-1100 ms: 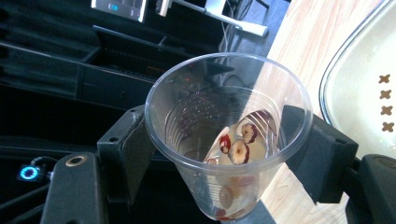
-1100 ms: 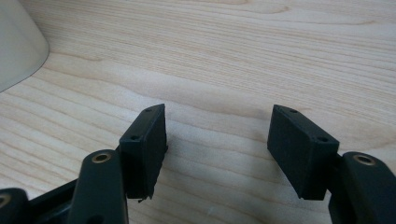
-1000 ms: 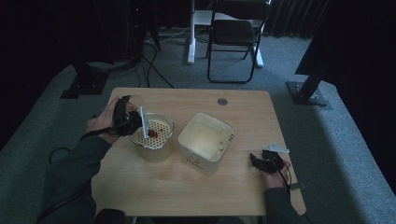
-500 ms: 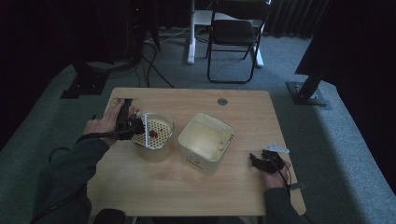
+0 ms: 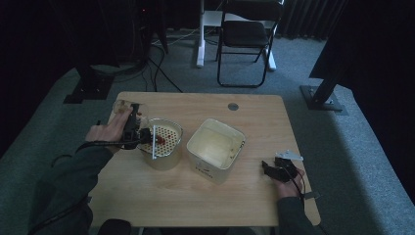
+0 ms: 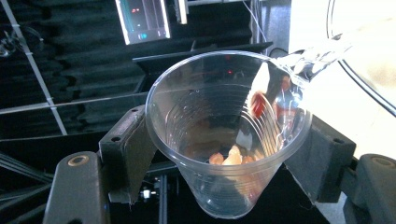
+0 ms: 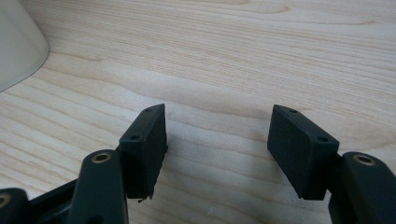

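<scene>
Landmark: square tin (image 5: 215,149), mid-table (image 5: 195,205).

Nearest, right of tin: right gripper (image 5: 277,169) lies low on the wood, jaws spread wide, nothing between them; the right gripper view gives bare grain and the tin's pale corner.

Left of tin, just beside it: round metal pot (image 5: 164,147) with perforated insert (image 5: 164,138), red bits on it.

Further left, over the pot's rim: left gripper (image 5: 142,137), jaws clamped on a clear plastic cup (image 6: 229,135), tipped on its side, mouth toward the pot. A few orange and red pieces (image 6: 231,158) cling inside.

Risk, my reading: thin cup buckles under the squeeze, or pieces fall past the rim onto the wood.
</scene>
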A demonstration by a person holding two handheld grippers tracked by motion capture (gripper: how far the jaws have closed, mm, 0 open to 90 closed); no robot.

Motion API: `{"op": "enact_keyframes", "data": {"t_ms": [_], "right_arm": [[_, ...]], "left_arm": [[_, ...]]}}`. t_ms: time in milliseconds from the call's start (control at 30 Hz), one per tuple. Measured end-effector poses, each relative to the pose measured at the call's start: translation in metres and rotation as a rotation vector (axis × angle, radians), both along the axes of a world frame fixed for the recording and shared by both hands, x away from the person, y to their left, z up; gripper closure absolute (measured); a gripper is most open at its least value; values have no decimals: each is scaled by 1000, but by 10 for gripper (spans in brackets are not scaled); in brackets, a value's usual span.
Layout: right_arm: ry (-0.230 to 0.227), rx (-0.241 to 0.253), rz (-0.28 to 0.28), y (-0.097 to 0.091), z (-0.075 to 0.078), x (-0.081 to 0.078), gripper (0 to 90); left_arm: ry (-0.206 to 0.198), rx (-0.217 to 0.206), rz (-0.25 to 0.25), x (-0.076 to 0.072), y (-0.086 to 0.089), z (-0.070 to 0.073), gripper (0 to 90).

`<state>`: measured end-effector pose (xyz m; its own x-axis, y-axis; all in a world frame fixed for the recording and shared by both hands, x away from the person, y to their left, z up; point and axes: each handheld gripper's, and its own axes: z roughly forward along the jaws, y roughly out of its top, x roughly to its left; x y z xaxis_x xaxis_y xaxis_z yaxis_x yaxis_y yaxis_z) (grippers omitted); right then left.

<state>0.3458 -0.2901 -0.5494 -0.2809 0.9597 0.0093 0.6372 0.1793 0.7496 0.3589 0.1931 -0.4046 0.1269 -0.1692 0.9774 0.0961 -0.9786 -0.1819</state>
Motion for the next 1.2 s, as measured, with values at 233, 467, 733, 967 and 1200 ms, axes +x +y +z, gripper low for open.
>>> {"op": "enact_keyframes", "data": {"t_ms": [233,467,733,967,1200], "right_arm": [[0,0,0,0,0,0,371],[0,-1,1,0,0,0,371],[0,-1,0,0,0,0,371],[0,-1,0,0,0,0,371],[0,0,0,0,0,0,371]], "left_arm": [[-22,35,-10,0,0,-1,292],[-35,70,-15,0,0,-3,292],[-39,82,-17,1,0,-4,292],[-44,85,-15,2,-1,-3,293],[-45,93,-15,2,-2,-3,294]]}}
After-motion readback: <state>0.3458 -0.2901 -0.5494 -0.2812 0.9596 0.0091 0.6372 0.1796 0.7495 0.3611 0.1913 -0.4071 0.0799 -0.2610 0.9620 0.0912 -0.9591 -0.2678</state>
